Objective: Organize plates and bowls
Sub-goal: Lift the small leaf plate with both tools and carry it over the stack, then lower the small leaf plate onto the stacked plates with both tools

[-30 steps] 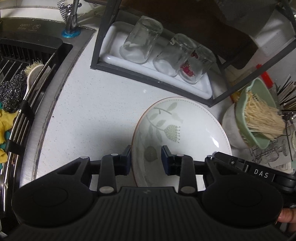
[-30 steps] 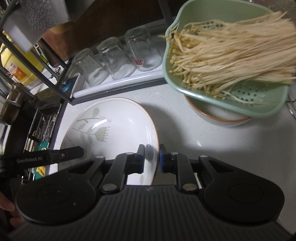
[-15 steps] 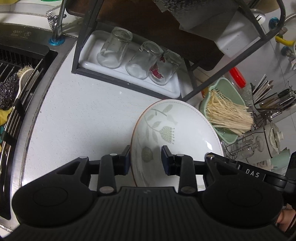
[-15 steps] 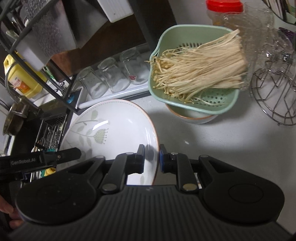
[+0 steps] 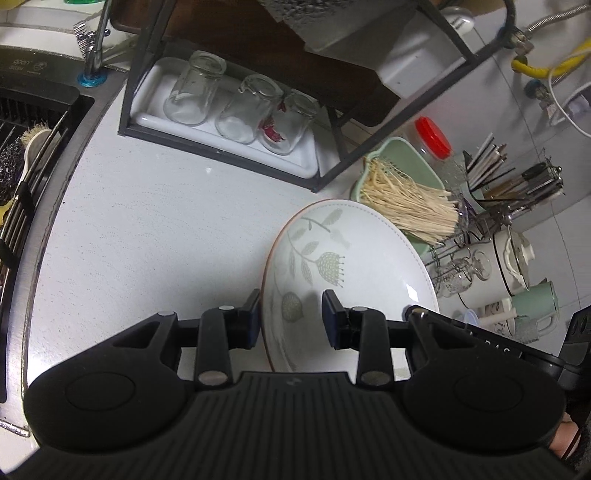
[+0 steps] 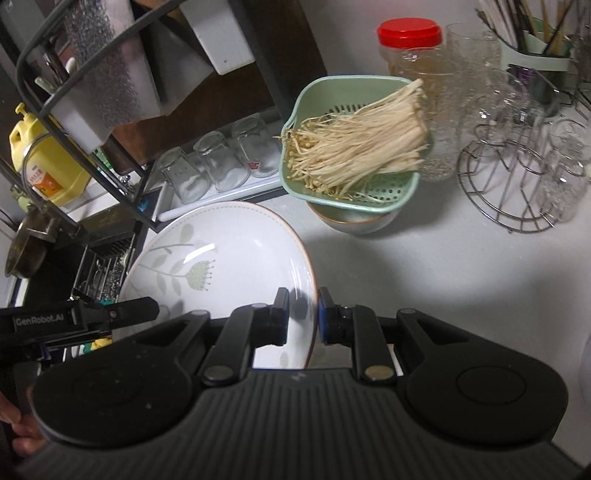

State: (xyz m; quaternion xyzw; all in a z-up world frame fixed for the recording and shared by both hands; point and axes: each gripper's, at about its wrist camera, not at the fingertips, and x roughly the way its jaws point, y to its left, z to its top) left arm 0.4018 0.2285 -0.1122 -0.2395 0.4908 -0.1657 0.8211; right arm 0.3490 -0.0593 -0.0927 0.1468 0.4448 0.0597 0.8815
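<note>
Each hand-held gripper, left (image 5: 291, 321) and right (image 6: 302, 316), clamps narrowly on the leaf-patterned plate's (image 5: 354, 258) opposite rims.

The plate (image 5: 362, 266) is white with a pale green leaf-and-flower print and a thin brown rim. The counter (image 5: 155, 229) is white, finely speckled. The colander (image 6: 369, 192) is mint green, its mushrooms (image 6: 354, 147) cream. The jar (image 6: 410, 31) has a red lid. The bottle (image 6: 44, 162) is yellow with an orange label. Both claws are black with blue pads (image 6: 322, 317).
</note>
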